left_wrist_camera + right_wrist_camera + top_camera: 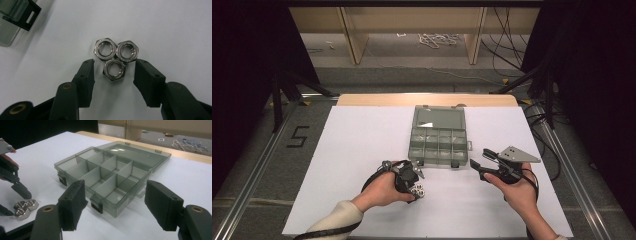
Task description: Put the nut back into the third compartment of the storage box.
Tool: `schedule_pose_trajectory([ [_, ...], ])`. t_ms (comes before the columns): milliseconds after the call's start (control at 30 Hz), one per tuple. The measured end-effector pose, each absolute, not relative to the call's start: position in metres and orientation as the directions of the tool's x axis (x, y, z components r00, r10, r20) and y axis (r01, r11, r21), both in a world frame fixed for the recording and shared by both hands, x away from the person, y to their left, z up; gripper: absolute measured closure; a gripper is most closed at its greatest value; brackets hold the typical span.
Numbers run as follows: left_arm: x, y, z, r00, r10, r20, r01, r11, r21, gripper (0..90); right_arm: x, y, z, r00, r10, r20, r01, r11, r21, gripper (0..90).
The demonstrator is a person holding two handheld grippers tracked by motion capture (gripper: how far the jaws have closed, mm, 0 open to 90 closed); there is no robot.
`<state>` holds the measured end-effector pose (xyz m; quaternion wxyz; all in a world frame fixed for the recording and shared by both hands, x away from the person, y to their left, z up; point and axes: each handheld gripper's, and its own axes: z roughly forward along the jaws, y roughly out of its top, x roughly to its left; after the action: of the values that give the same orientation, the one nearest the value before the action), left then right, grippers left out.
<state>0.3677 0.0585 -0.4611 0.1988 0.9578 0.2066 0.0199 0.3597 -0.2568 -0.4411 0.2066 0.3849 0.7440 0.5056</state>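
Three shiny steel hex nuts [115,57] lie touching in a cluster on the white table cover, near the front of the table [418,190]. My left gripper [115,63] points down over them, open, its jaws on either side of the nearest nut [114,70] with a gap on each side. To the right my right gripper [478,157] is held open and empty, aimed at the box [115,183]. The clear grey compartment box [438,135] lies open, and its compartments look empty [107,170]. The nuts [25,208] also lie at the lower left of the right gripper view.
The box lid [438,118] lies flat behind the compartments. A black latch [25,15] at the box's front edge is close to the nuts. White cover [357,165] spreads left of the box and along the front. Cables and wooden legs are on the floor beyond the table.
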Motion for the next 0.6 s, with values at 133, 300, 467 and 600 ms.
schedule_pose_trajectory([
  [133,0.3672,0.0581,-0.4597,0.915,0.402,-0.047,0.388,-0.839,0.381,50.9,0.3590,-0.2568,-0.4402,-0.615,0.786,0.064,0.359,0.207,0.910,33.8],
  [300,0.3659,0.0559,-0.4610,0.920,0.389,-0.057,0.382,-0.850,0.364,51.8,0.3589,-0.2560,-0.4402,-0.622,0.780,0.068,0.361,0.209,0.909,33.8],
  [467,0.3676,0.0566,-0.4624,0.932,0.361,-0.035,0.353,-0.878,0.323,54.0,0.3598,-0.2566,-0.4408,-0.617,0.784,0.059,0.352,0.208,0.912,33.8],
  [600,0.3672,0.0550,-0.4620,0.935,0.353,-0.025,0.343,-0.886,0.311,55.0,0.3601,-0.2571,-0.4407,-0.620,0.783,0.051,0.347,0.215,0.913,33.8],
])
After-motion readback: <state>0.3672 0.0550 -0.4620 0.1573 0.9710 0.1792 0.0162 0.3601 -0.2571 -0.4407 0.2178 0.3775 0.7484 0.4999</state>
